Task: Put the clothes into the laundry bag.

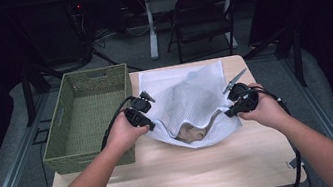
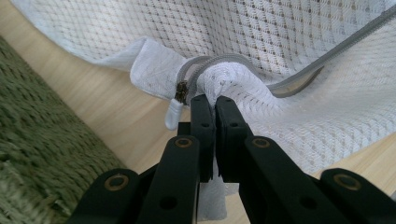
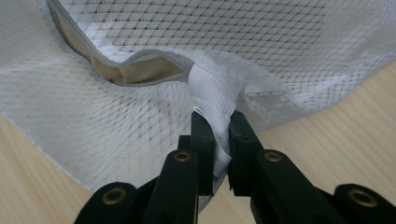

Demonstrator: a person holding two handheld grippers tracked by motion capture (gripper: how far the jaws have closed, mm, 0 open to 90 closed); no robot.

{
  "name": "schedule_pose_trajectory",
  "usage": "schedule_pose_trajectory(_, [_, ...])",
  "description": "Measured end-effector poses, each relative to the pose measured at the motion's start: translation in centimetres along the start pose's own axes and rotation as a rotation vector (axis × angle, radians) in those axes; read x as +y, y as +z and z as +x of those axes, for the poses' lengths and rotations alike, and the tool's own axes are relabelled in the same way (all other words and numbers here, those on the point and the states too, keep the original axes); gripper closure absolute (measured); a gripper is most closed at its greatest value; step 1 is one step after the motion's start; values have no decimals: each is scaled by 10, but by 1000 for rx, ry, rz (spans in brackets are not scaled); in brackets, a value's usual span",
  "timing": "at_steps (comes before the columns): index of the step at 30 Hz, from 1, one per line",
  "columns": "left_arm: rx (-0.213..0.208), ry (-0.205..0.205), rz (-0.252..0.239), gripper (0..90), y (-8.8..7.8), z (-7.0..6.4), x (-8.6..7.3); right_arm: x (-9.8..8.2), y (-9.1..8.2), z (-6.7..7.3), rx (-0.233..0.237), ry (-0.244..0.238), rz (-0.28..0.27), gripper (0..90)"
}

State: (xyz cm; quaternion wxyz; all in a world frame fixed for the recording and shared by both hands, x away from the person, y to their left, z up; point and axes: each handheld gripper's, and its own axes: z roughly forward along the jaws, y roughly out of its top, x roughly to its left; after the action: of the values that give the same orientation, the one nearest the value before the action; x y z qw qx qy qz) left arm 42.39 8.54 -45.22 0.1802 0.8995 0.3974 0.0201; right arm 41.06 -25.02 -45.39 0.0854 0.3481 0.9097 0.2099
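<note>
Pinching opposite ends of the white mesh zippered laundry bag (image 1: 191,102), the left tongs (image 1: 150,126) and right tongs (image 1: 229,113) are both clenched on its fabric; it lies on the pale wooden counter (image 1: 192,170), beside the green woven basket (image 1: 87,116).

One white mesh laundry bag (image 1: 191,102) with one zipper (image 2: 299,77) lies on one wooden worktop (image 1: 192,170). One green woven basket (image 1: 88,116) sits beside it. Two grippers, left gripper (image 1: 144,112) and right gripper (image 1: 236,97). One folding chair (image 1: 203,17) stands behind.
</note>
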Motion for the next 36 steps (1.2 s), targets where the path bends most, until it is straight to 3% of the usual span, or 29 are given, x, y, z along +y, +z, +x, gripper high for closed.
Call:
schedule_pose_trajectory(13, [34,6,5,872,-22,6,7,5,-17,-4,-24,-15,25,830])
schedule_pose_trajectory(24, [43,-6,-10,874,-39,13,0,1,-31,-11,-30,0,8,830])
schedule_pose_trajectory(27, [40,-23,-21,874,-41,15,-2,1,-35,-13,-39,-8,14,831])
schedule_pose_trajectory(36, [52,-23,-40,875,-56,21,-3,1,-46,-15,-68,-14,2,831])
